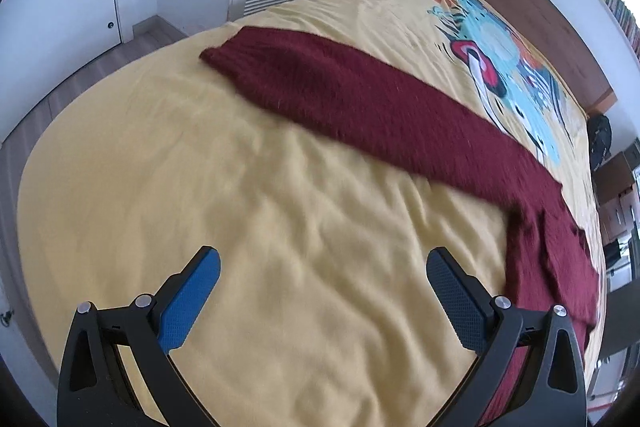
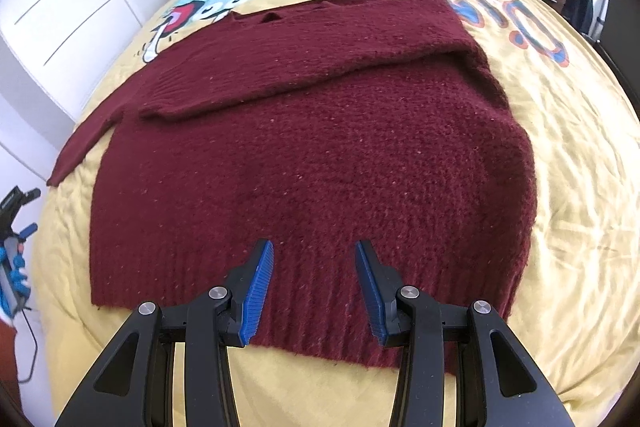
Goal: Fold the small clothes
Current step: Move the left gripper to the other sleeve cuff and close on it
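The only writing is big blue-and-orange lettering (image 2: 516,23) on my yellow bedspread (image 1: 280,187), upside down, can't read it. Maroon sweater (image 2: 312,155) lies flat mid-bed, one sleeve folded across the chest. My right gripper (image 2: 315,247) hovers over its hem, jaws parted, empty. My left gripper (image 1: 323,255) is wide open over bare bedspread.

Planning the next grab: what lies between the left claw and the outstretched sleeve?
Only bare, wrinkled yellow bedspread separates the left claw from the sweater sleeve, shown in the left wrist view.
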`<state>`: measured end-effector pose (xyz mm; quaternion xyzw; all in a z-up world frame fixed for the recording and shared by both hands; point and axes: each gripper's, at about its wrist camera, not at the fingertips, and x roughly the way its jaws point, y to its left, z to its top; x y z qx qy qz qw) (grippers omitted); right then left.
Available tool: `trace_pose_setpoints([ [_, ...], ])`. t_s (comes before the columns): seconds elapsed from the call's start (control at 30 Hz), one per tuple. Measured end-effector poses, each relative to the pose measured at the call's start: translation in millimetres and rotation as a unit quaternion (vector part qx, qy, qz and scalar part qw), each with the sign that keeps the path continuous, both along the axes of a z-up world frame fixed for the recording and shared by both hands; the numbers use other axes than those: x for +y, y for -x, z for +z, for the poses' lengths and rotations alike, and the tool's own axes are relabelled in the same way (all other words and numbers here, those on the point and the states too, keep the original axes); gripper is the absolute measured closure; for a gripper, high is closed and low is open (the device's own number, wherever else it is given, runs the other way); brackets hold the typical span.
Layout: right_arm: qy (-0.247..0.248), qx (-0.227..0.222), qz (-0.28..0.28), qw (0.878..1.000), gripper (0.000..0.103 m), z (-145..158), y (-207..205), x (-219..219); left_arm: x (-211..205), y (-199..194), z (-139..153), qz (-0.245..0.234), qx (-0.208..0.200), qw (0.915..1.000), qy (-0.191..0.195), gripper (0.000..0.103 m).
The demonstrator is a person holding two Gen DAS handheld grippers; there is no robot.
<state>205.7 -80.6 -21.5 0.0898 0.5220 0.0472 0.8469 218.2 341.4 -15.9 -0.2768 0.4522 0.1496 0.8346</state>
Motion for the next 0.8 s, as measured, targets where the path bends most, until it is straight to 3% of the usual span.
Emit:
trace_pose_setpoints([
  [0.2, 0.005, 0.007, -0.002, 1.0, 0.058, -7.0, -6.8, -1.8, 33.5, -34.1, -11.7, 0.018, -0.001, 0.9997, 0.019, 0.002],
  [0.37, 0.006, 0.009, -0.001, 1.0, 0.058, -10.6, -11.8, -0.8, 60.0, -52.1, -28.1, 0.041, -0.001, 0.9972, 0.062, 0.002],
  [0.5, 0.012, 0.01, 0.002, 1.0, 0.058, -11.9, -15.6, 1.0, 83.2, -56.9, -41.1, 0.063, -0.014, 0.9918, 0.11, 0.003],
  [0.8, 0.018, 0.014, 0.003, 1.0, 0.058, -16.3, -22.8, 0.0, 116.3, -62.1, -52.5, 0.091, -0.058, 0.9779, 0.179, 0.018],
])
